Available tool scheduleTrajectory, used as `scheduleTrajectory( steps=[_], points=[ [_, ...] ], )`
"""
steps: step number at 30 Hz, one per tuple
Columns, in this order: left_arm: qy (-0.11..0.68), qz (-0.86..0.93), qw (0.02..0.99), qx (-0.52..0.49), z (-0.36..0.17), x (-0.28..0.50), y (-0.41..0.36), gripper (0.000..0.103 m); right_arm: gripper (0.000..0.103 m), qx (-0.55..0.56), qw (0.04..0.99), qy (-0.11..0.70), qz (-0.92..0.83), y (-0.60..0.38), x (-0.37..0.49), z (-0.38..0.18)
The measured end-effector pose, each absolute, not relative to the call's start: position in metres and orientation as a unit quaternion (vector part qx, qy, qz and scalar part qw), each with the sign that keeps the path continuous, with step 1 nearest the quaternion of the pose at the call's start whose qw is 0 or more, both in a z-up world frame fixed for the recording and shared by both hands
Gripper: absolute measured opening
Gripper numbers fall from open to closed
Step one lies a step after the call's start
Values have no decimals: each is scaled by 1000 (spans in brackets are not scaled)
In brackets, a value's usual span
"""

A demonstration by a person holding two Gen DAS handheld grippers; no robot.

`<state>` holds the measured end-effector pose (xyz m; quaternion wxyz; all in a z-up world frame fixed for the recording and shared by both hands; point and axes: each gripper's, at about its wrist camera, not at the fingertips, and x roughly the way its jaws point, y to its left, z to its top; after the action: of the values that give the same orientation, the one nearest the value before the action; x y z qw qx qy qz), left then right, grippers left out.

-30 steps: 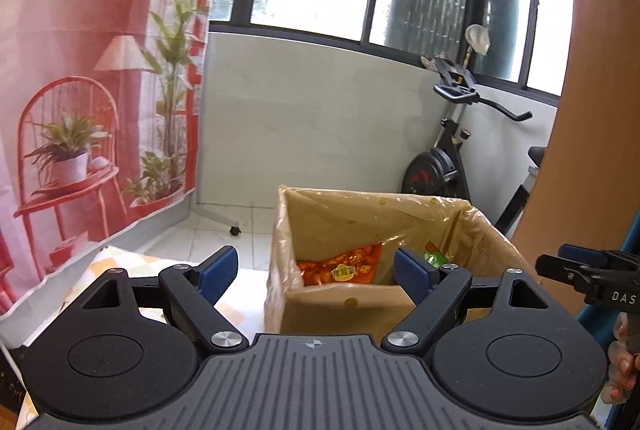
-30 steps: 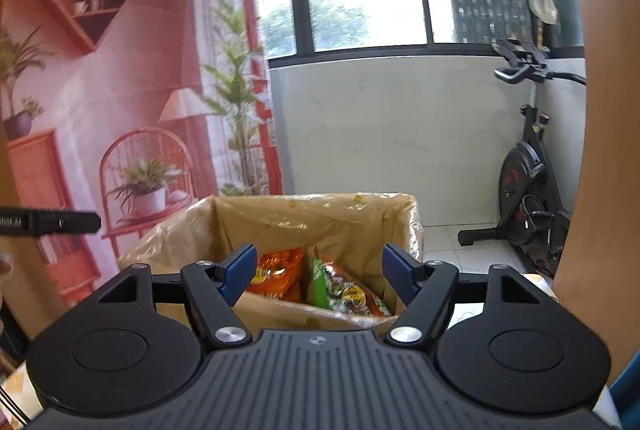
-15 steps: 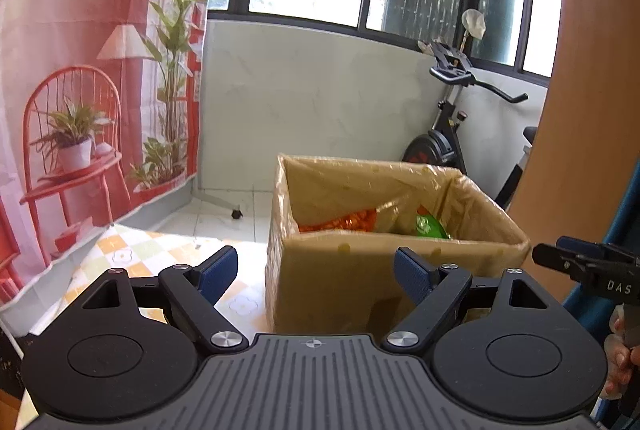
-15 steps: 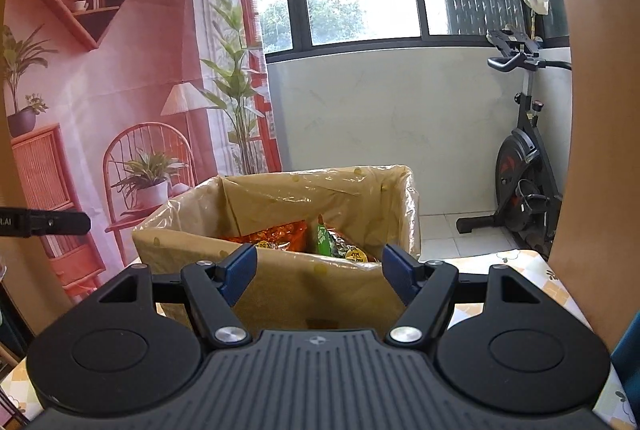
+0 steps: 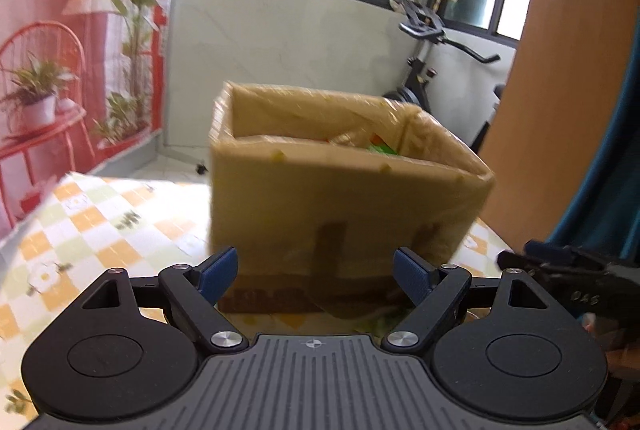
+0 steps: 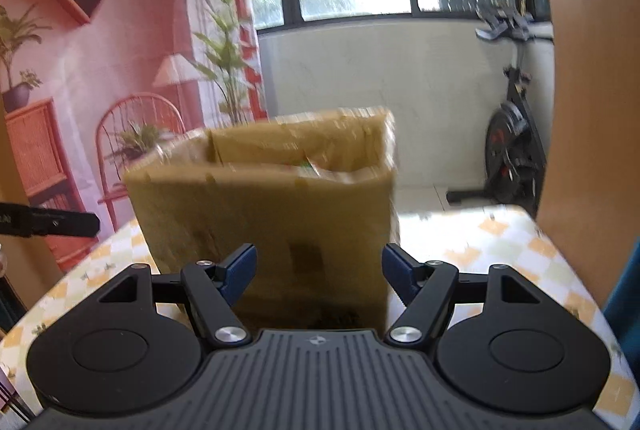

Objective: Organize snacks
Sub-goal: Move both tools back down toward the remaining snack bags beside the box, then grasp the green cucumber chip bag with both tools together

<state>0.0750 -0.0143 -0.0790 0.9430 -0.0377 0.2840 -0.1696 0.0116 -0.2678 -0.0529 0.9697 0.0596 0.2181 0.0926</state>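
Note:
A brown cardboard box (image 5: pixel 340 205) lined with clear plastic stands on the checkered tablecloth (image 5: pixel 100 230). Only a sliver of green and orange snack bags (image 5: pixel 380 145) peeks over its rim. My left gripper (image 5: pixel 314 276) is open and faces the box's near wall low down, with nothing between its blue pads. In the right wrist view the same box (image 6: pixel 264 205) fills the middle, and my right gripper (image 6: pixel 318 272) is open before its lower wall, holding nothing. The right gripper's tip (image 5: pixel 560 270) shows at the right edge of the left wrist view.
An exercise bike (image 6: pixel 512 157) stands on the tiled floor by the white wall behind the table. A pink printed backdrop (image 6: pixel 100 69) hangs on the left. A wooden panel (image 5: pixel 568 69) rises at the right. The left gripper's tip (image 6: pixel 48 224) pokes in at the left edge.
Both grippers have sunk toward the table. The box has risen in both views, so its outer wall now shows and the snack bags inside are almost hidden. Both stay open.

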Motion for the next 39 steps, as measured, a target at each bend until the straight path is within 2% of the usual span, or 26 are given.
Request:
scheduleTrajectory(
  steps=[12,17,27,29,30,33,39],
  points=[
    [335,-251,908,-22,-121,83,-77,84,72,91,948,295,80,-306,9,-106],
    [388,-287,875,-44,-153,92,-95,73,72,118,935,320,95,-315,8,-126],
    [450,-297,840,-65,-190,104,-110,73,70,125,926,329,137,-313,9,-142],
    [454,-299,836,-68,-193,106,-110,68,67,140,923,329,144,-316,9,-145],
    [457,-299,835,-65,-195,107,-112,60,66,143,922,330,146,-316,9,-146],
    [459,-294,836,-57,-199,109,-111,52,62,143,921,330,151,-315,10,-147],
    [448,-294,843,-44,-192,106,-114,45,50,146,921,326,157,-313,11,-147]
  ],
)
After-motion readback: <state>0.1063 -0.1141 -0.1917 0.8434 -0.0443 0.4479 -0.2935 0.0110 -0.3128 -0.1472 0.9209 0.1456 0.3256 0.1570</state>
